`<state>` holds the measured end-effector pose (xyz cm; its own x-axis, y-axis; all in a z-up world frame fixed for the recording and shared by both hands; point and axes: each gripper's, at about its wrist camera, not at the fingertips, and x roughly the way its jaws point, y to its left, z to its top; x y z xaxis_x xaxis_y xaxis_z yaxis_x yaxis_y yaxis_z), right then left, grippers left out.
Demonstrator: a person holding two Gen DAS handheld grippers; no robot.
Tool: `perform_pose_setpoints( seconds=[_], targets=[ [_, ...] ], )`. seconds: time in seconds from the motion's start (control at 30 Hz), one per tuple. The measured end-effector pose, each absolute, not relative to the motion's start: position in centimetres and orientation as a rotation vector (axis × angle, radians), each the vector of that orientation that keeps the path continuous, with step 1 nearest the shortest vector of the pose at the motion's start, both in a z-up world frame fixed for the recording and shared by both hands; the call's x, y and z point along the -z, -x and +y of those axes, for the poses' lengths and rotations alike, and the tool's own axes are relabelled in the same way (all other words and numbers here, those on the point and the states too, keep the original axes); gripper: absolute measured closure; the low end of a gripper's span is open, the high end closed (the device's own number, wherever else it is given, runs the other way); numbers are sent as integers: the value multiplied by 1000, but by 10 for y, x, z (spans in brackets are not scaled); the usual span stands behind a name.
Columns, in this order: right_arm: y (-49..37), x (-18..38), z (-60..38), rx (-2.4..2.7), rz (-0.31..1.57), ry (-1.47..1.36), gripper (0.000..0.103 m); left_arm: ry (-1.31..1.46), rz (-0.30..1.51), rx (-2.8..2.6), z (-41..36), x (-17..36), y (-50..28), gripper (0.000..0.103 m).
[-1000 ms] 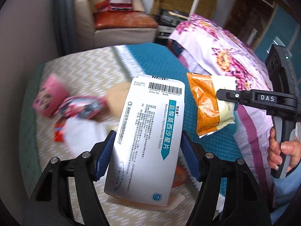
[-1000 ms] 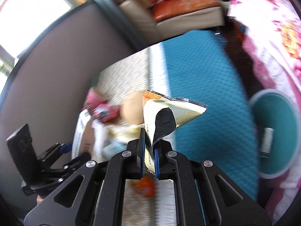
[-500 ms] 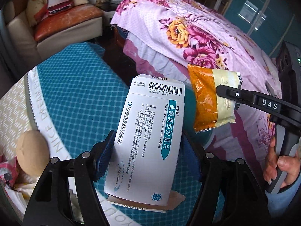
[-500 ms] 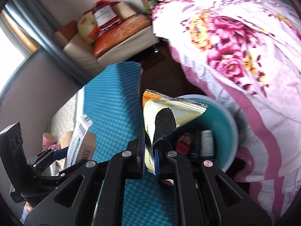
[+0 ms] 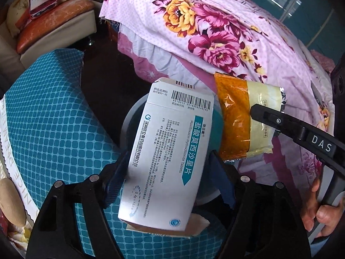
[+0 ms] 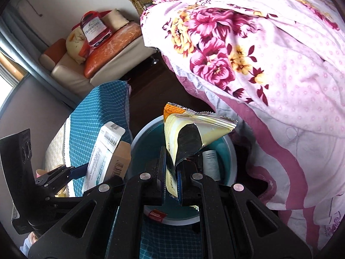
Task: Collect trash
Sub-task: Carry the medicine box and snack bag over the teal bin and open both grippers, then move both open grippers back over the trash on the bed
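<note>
- The left gripper (image 5: 168,172) has its jaws opening around a white, flattened cardboard medicine box (image 5: 170,151), light and stiff, over the teal round plastic bin (image 6: 183,215).
- The right gripper (image 6: 171,179) is clamped on the crinkly orange-and-cream foil snack wrapper (image 6: 194,133) by its edge; it looks slippery and limp.

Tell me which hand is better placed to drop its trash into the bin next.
Left. Its fingers are already opening around the medicine box, which hangs over the teal bin. The right gripper is also above the bin, but clamps its snack packet.
</note>
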<state>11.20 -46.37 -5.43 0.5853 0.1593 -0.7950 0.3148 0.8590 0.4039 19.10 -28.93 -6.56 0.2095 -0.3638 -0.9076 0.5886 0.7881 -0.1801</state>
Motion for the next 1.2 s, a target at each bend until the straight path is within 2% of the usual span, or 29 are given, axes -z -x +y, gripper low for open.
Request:
perform_pose_setpoints(
  seconds=[0.03, 0.1, 0.57, 0.67, 0.77, 0.83, 1.0, 1.2],
  targets=[
    [-112, 55, -465, 99, 956, -553, 95, -220, 1192, 668, -290, 67, -191, 19],
    [-112, 58, -467, 103, 963, -556, 95, -218, 1194, 656, -290, 70, -192, 15],
    [-125, 67, -454, 87, 1011, -543, 95, -162, 1224, 613, -257, 70, -192, 15],
    [-127, 68, -448, 83, 1025, -545, 91, -143, 1226, 613, -248, 68, -190, 14],
    [-129, 70, -443, 78, 1040, -564, 77, -130, 1219, 607, -236, 65, -187, 14],
    [-129, 70, -438, 79, 1045, -574, 50, -119, 1216, 600, -227, 63, -185, 14],
    [-130, 64, -425, 68, 1048, -574, 35, -87, 1213, 576, -199, 59, -181, 14],
    [-132, 54, -397, 29, 1062, -531, 32, -55, 1195, 535, -159, 50, -173, 14]
  ],
)
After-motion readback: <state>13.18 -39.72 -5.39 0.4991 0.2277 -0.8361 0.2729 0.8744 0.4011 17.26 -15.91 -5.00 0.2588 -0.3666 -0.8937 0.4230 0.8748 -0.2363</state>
